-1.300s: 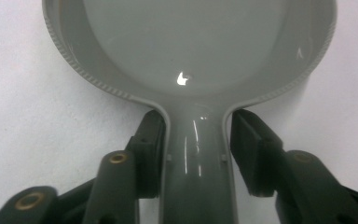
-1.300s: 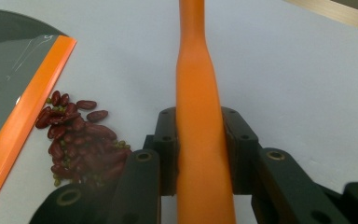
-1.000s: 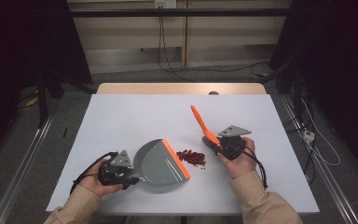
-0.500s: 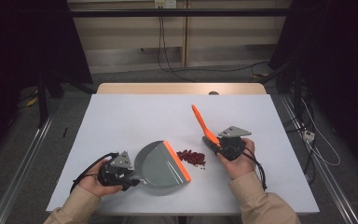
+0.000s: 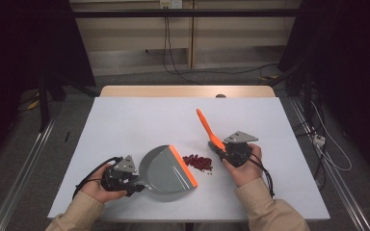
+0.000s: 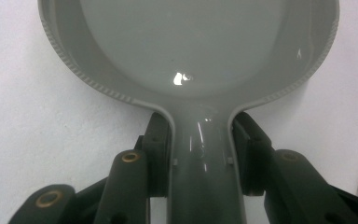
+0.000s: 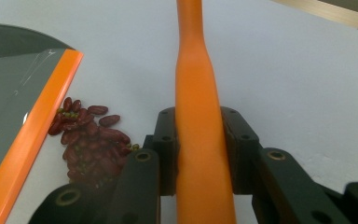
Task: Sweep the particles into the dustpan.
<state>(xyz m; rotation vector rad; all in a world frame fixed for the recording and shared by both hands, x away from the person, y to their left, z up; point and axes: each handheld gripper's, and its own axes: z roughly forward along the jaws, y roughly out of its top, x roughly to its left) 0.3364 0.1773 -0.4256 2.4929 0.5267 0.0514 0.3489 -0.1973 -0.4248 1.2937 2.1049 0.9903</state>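
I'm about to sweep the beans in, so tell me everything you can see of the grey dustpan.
The dustpan is smooth, glossy grey plastic: a rounded tray with a ribbed rim, a straight orange lip along its open front, and a narrow grey handle. It lies flat on the white table, and what shows of its tray is bare. The lip faces the pile of dark red beans just in front of it. The left hand-held gripper is shut on the handle, one pad on each side.
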